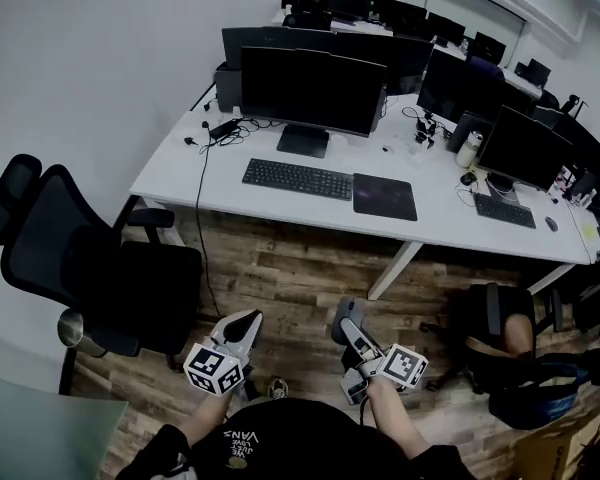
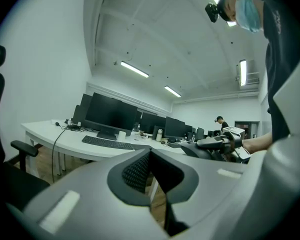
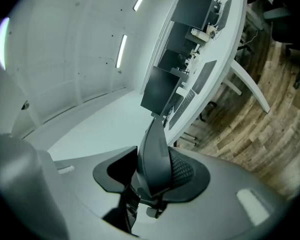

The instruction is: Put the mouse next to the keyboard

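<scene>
Dark grey and smooth, the mouse [image 3: 154,154] stood on its edge between the jaws of my right tool [image 1: 352,336], its curved back pointing forward. The tool was closed on it and held it low in front of the person, above the wooden floor [image 1: 280,268] and well apart from the white desk [image 1: 180,173]. On the desk lay the black keyboard [image 1: 297,178] in front of a dark monitor [image 1: 310,90], with a dark mouse pad [image 1: 384,196] just beside it on the right. My left tool [image 1: 242,326] had its jaws together and carried nothing. I could read no brand on the mouse or the keyboard. Each tool had a cube with black and white square markers. The white print on the person's black shirt [image 1: 245,436] stood upside down to me, and I could not read it with certainty.
</scene>
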The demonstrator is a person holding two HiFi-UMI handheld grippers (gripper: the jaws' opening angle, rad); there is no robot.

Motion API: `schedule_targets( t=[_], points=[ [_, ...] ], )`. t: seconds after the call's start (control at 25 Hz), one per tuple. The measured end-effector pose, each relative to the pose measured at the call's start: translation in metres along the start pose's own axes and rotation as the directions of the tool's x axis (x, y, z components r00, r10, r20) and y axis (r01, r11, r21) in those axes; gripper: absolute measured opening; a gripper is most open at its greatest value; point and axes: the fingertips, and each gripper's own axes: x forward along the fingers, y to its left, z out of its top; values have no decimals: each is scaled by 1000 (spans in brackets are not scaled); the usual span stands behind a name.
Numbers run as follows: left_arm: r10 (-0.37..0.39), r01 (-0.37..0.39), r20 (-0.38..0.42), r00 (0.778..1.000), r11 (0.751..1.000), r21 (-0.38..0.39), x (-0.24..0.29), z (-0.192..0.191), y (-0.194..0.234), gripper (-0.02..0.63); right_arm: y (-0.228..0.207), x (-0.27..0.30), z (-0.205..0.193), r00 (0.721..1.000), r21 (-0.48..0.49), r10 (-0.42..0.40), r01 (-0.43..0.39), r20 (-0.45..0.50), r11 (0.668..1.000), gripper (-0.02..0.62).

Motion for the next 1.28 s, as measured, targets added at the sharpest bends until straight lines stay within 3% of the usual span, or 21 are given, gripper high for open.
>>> schedule_targets(
  t=[0.08, 0.32, 0.48, 0.56, 0.76, 0.88, 1.04, 1.2, 1.28],
  points=[
    [-5, 5, 3, 1000, 1000, 4, 7, 7, 19, 2, 1, 14, 3, 1000, -10, -24, 24, 9, 1000, 178],
    [-36, 36, -16, 999, 999, 5, 25, 12, 59, 2, -10, 45, 2, 993, 78, -109, 105, 43, 991, 178],
    [-45, 44, -32, 998, 999, -27, 38, 5, 71, 2, -10, 63, 9, 997, 72, -54, 49, 60, 996, 178],
    [-61, 60, -40, 997, 998, -31, 49, 4, 73, 2, -17, 68, 15, 995, 86, -75, 69, 66, 994, 178],
    [-67, 66, -51, 996, 997, -30, 82, 5, 79, 2, -18, 94, 48, 996, 48, 47, -51, 82, 998, 178],
    [-52, 51, -43, 998, 998, -26, 107, 10, 82, 2, -27, 102, 72, 998, 9, 18, -19, 56, 1000, 178],
    [-23, 22, -32, 999, 999, -23, 145, 18, 83, 2, -50, 116, 108, 999, 64, -36, 34, 29, 997, 178],
    [28, -28, -11, 1000, 999, -25, 181, 29, 82, 2, -57, 137, 149, 1000, 24, 20, -20, -23, 1000, 178],
    [47, -47, 0, 999, 999, -25, 197, 33, 79, 2, -66, 143, 167, 999, 25, 10, -9, -42, 1000, 178]
  ],
)
